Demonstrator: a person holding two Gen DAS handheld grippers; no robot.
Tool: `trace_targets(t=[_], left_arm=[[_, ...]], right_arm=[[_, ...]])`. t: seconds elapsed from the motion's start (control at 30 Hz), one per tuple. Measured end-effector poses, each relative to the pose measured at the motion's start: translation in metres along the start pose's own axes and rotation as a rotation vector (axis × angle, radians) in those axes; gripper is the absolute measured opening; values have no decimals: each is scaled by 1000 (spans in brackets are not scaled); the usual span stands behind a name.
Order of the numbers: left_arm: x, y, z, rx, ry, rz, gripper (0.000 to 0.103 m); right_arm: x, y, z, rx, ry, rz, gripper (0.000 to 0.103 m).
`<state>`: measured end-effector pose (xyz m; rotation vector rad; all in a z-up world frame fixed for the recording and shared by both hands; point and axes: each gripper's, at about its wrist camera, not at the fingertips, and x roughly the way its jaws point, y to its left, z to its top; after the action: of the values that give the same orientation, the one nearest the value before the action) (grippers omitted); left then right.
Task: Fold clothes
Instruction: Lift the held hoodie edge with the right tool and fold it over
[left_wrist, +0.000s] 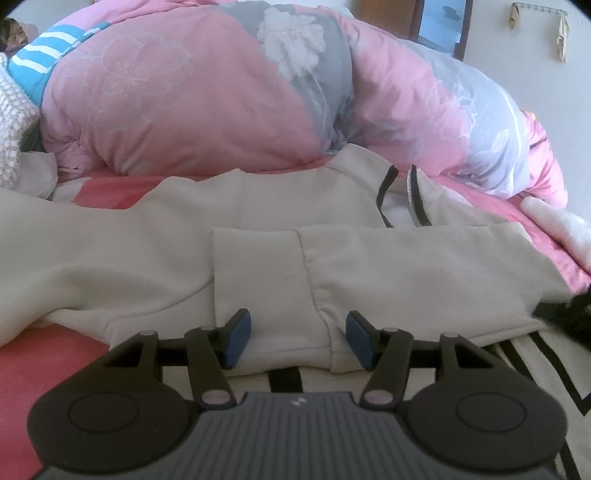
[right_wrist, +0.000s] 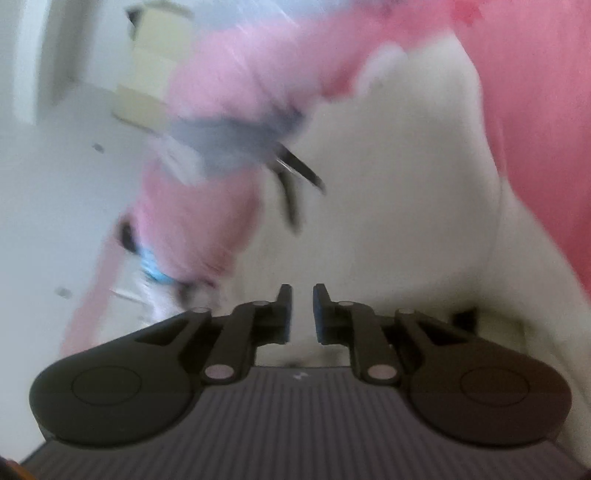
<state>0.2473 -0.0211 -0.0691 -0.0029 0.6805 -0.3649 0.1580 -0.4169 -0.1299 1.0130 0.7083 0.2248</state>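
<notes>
quilt bunches behind beige jacket; striped cloth lies near.

soft, even daylight in both views, no hard shadows, no glare. left wrist view fairly sharp at centre, fisheye bending at edges, dark corners. right wrist view heavily motion-blurred; only gripper body close to lens stays crisp, background smeared.

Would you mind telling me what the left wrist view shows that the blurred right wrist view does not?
Only the left wrist view: the left gripper, open over the folded sleeve cuff, and the striped fabric. Only the right wrist view: the right gripper, narrowly open, plus white wall. Both: the beige jacket, its dark zipper and the pink quilt.
</notes>
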Motion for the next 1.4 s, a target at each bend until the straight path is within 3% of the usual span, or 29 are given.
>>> trace_targets(t=[0.03,0.13,0.27,0.37,0.47,0.5,0.67,0.77,0.9,1.0,1.17,1.3,1.4], left_arm=[[-1,-2,1,6,0,14,59],[-8,-11,5,31,-21,69,67],[-21,-33,14,75,-94,73,68],[-7,-50,15,135,-46,68,69],[21,-61,0,209,74,108,78],[22,-61,-4,212,54,115,82],[17,-51,12,139,119,149,85],[-4,-37,22,34,128,197,85],[-56,-19,21,-79,94,211,89],[-94,-12,5,-90,78,242,91],[-143,-11,-40,-129,40,236,92],[-168,-21,-76,-87,-20,210,92],[-172,-25,-99,-80,-11,199,92]], right_arm=[[7,0,-2,-14,1,2,0],[5,3,-1,-42,-21,16,0],[9,4,-3,-94,-29,7,0],[5,1,-5,-101,-32,11,0],[10,0,-5,-113,-33,10,0],[11,-1,-4,-116,-33,11,0],[10,-2,-4,-133,-30,23,0],[8,-4,-3,-115,-30,56,1],[3,-12,2,-27,-40,163,15],[0,-16,3,20,-48,226,21],[-9,-10,-6,2,-48,262,23],[-30,0,-22,-61,-54,315,24],[-48,8,-38,-123,-57,344,24]])
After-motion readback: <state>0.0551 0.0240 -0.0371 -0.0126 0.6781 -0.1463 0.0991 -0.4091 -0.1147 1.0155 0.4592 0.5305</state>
